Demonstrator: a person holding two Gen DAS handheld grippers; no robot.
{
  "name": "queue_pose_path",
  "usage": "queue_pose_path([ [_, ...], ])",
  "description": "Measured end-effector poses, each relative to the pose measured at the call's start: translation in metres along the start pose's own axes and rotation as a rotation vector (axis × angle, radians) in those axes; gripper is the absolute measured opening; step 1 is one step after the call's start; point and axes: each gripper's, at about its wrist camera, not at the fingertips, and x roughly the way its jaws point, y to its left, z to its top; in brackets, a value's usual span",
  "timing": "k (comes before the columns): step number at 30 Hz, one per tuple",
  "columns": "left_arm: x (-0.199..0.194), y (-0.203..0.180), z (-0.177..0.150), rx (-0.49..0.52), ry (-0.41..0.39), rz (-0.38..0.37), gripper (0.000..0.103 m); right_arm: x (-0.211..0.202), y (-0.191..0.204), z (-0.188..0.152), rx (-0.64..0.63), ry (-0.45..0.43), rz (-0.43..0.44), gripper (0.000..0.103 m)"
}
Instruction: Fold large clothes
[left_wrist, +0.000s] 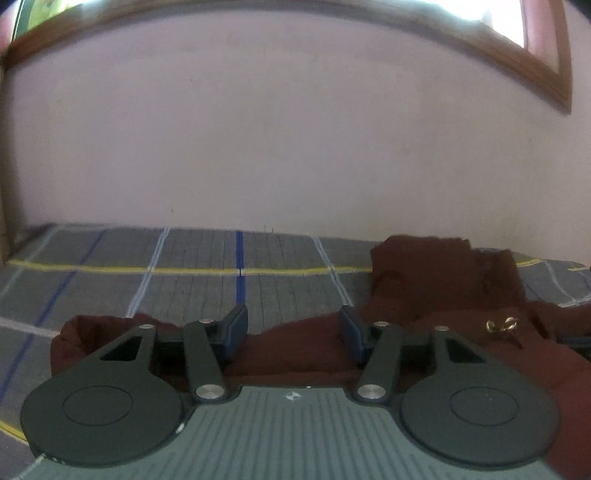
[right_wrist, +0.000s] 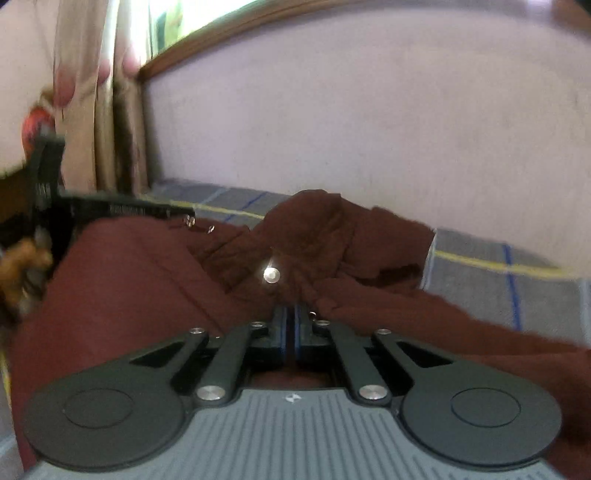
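A pale wall (left_wrist: 288, 129) fills most of both views, with a wooden window frame (left_wrist: 546, 62) along its top and a curtain (right_wrist: 107, 110) hanging at the left of the right wrist view. Below it lies a grey checked sheet (left_wrist: 207, 266) with blue, white and yellow lines. On the sheet sits the garment (left_wrist: 443, 288), a maroon piece of clothing, crumpled into a heap near the wall and spread toward both cameras.

The left gripper (left_wrist: 291, 328) hovers low over the near edge of the cloth, its blue-padded fingers (left_wrist: 236, 325) spread wide with nothing between them. The right gripper (right_wrist: 291, 325) has its fingers pressed nearly together, pinching a bunched fold of the garment that fans out from the tips. A round metal stud (right_wrist: 272, 275) shines on the cloth just beyond them. Small metal rings (left_wrist: 502, 325) lie on the cloth to the right of the left gripper.
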Motion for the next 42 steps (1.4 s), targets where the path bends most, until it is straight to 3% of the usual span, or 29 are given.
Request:
queue_pose_path([
  [6,0.015,0.009,0.000,-0.048,0.062,-0.008,0.058,-0.008,-0.036,-0.006,0.186,-0.076,0.144,0.000],
  [9,0.017,0.011,-0.002,-0.054,0.071,-0.005,0.058,-0.033,-0.060,-0.013,0.323,-0.187,0.167,0.001],
  [10,0.018,0.011,-0.003,-0.055,0.072,-0.003,0.058,-0.041,-0.068,-0.015,0.370,-0.212,0.138,0.001],
  [16,0.020,0.010,-0.003,-0.047,0.077,0.011,0.060,-0.059,-0.068,-0.020,0.355,-0.093,-0.270,0.000],
  [18,0.020,0.010,-0.004,-0.042,0.078,0.015,0.061,-0.063,-0.069,-0.027,0.342,-0.072,-0.362,0.000],
  [20,0.020,0.009,-0.004,-0.035,0.079,0.022,0.061,-0.062,-0.077,-0.032,0.373,-0.055,-0.368,0.000],
  [28,0.023,0.008,-0.004,-0.019,0.093,0.041,0.062,-0.041,-0.075,-0.031,0.302,0.055,-0.456,0.000],
  [42,0.022,0.006,-0.006,0.011,0.105,0.074,0.063,-0.038,-0.071,-0.030,0.248,0.072,-0.502,0.000],
])
